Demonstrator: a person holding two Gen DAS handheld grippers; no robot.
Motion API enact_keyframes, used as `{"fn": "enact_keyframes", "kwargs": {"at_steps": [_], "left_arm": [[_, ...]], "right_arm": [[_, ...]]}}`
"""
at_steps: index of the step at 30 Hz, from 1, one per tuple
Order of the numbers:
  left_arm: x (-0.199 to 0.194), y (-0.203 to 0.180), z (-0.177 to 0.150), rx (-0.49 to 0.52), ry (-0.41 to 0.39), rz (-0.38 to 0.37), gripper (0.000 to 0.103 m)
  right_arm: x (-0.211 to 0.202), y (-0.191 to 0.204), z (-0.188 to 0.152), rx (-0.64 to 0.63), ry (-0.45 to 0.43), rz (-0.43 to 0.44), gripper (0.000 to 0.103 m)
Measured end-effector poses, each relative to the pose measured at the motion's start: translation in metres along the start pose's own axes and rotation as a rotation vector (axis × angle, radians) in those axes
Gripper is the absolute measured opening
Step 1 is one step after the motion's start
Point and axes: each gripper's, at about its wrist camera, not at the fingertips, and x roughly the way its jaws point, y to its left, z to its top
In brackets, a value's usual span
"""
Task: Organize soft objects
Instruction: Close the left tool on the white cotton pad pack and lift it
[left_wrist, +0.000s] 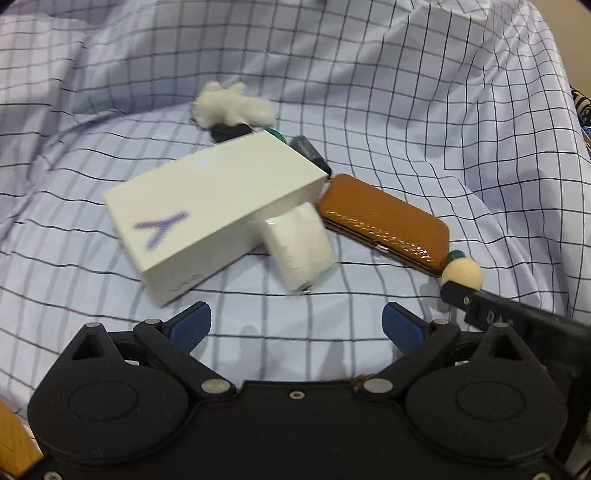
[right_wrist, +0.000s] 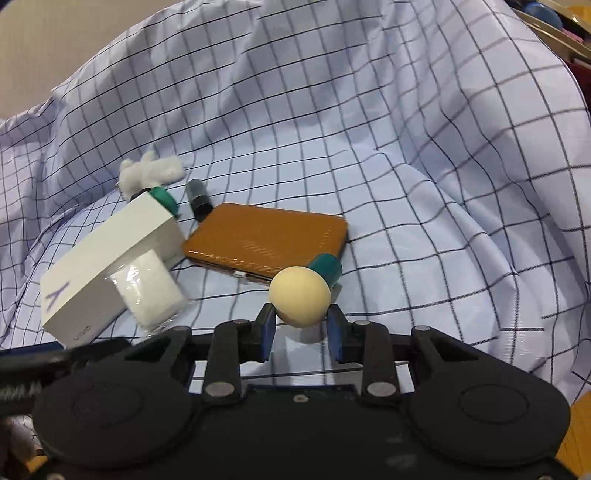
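Cream-coloured and matte, the foam ball (right_wrist: 300, 297) sits pinched between the pads of the right gripper (right_wrist: 301, 330), just in front of the brown case (right_wrist: 266, 242) on the checked cloth (right_wrist: 369, 129). It looks light and squashy, so a gentle squeeze across its widest part should hold it without slipping. The left gripper (left_wrist: 295, 325) hangs with its jaws wide apart and nothing between them, near the white box (left_wrist: 207, 206) and the wrapped tissue pack (left_wrist: 301, 245). A fluffy white tuft (left_wrist: 231, 105) lies behind.
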Motion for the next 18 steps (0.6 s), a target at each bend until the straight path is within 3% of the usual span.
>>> {"fn": "enact_keyframes", "kwargs": {"at_steps": [9,18], "left_arm": [[0.028,-0.014,0.023,-0.037,0.015,0.006,0.096],[0.054,-0.022,0.028,-0.095,0.003,0.108,0.092]], "right_arm": [[0.002,-0.016,0.0,0.033,-0.015,-0.006,0.029],[0.001,-0.023,0.0,0.048,-0.023,0.005,0.029]]}}
